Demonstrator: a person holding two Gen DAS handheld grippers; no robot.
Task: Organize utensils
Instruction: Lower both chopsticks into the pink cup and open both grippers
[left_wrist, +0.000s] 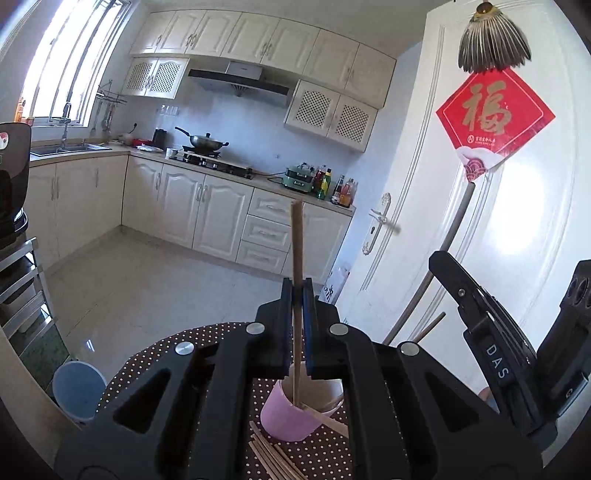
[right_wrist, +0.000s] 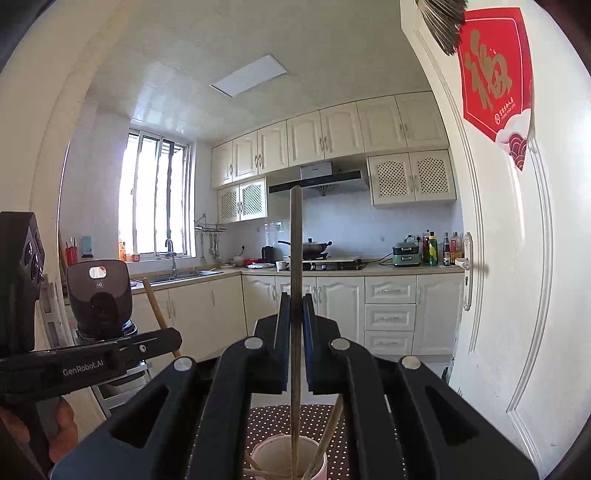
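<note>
Your left gripper (left_wrist: 297, 291) is clamped on a wooden chopstick (left_wrist: 296, 243), its lower end inside the pink cup (left_wrist: 291, 417). Your right gripper (right_wrist: 295, 306) pinches another chopstick (right_wrist: 295, 258) upright over that cup.

The left gripper's (left_wrist: 297, 291) own black frame hides most of the pink round cup (left_wrist: 284, 421) below it, and the loose pale wooden chopsticks (left_wrist: 273, 458) near its base run off the bottom edge. Under the right gripper (right_wrist: 296, 306), the same cup is cut by the bottom edge. Labels on the small bottles (right_wrist: 439, 249) far ahead are too small to read.
</note>
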